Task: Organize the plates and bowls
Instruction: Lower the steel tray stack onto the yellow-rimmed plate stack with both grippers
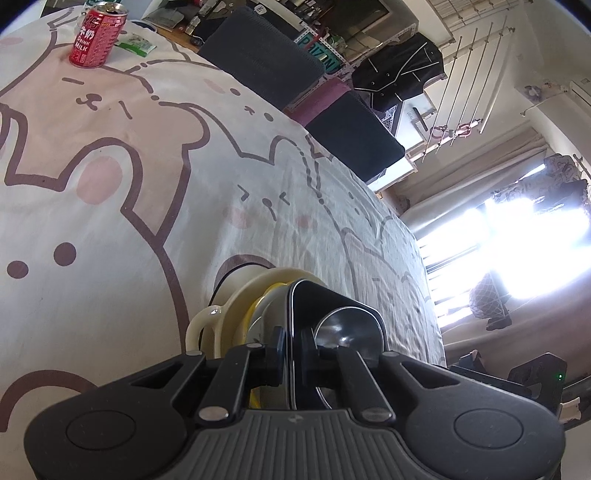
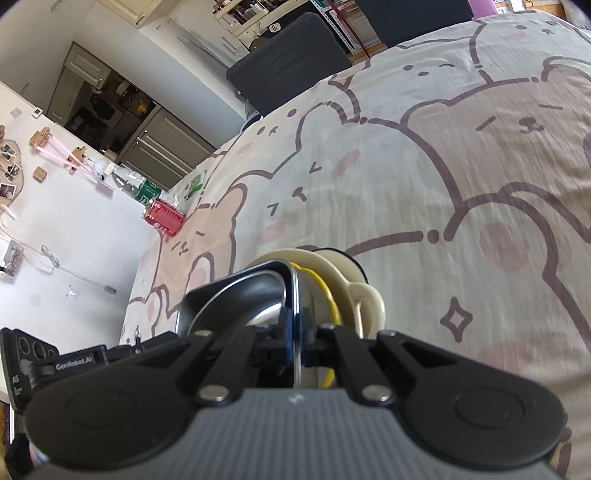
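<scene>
Roughly three stacked dishes [image 1: 280,295], two hand-held grippers [image 1: 293,345].

The left claw [image 1: 293,350] is closed, its fingers pinching a thin dark rim from both sides. The right claw [image 2: 295,339] is likewise clamped on a thin rim, and both wrists are rolled steeply sideways.

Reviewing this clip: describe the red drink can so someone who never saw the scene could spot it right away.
Start from the bear-print cloth that covers the table. Far from the dish stack held by the left gripper and right gripper, the red can stands upright near the cloth's edge, beside a green-and-white packet. It is the only red thing, lettered "DRINK MILK".
</scene>
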A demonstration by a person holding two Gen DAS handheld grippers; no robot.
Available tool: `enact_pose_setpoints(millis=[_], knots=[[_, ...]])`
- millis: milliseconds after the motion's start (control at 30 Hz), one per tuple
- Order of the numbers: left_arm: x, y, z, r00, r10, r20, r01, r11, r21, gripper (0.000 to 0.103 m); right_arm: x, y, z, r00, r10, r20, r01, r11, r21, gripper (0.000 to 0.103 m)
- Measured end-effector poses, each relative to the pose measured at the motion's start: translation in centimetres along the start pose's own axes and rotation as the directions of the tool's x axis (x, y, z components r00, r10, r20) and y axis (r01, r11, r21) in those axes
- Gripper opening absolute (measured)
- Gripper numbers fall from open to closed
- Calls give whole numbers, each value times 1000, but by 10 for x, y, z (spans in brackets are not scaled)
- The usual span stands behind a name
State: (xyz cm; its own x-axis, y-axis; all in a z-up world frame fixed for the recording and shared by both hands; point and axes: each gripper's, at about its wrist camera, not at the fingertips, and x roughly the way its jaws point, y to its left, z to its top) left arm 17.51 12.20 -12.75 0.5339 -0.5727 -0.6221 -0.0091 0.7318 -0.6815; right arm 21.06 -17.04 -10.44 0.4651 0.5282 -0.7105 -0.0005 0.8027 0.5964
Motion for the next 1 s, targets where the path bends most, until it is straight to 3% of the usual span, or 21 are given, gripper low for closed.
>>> enact_pose_setpoints(millis=[1000], knots=[[9, -2, -1, 999, 45, -7, -45, 999, 30, 9, 8, 2, 1, 999, -41, -3, 41, 999, -23, 5]])
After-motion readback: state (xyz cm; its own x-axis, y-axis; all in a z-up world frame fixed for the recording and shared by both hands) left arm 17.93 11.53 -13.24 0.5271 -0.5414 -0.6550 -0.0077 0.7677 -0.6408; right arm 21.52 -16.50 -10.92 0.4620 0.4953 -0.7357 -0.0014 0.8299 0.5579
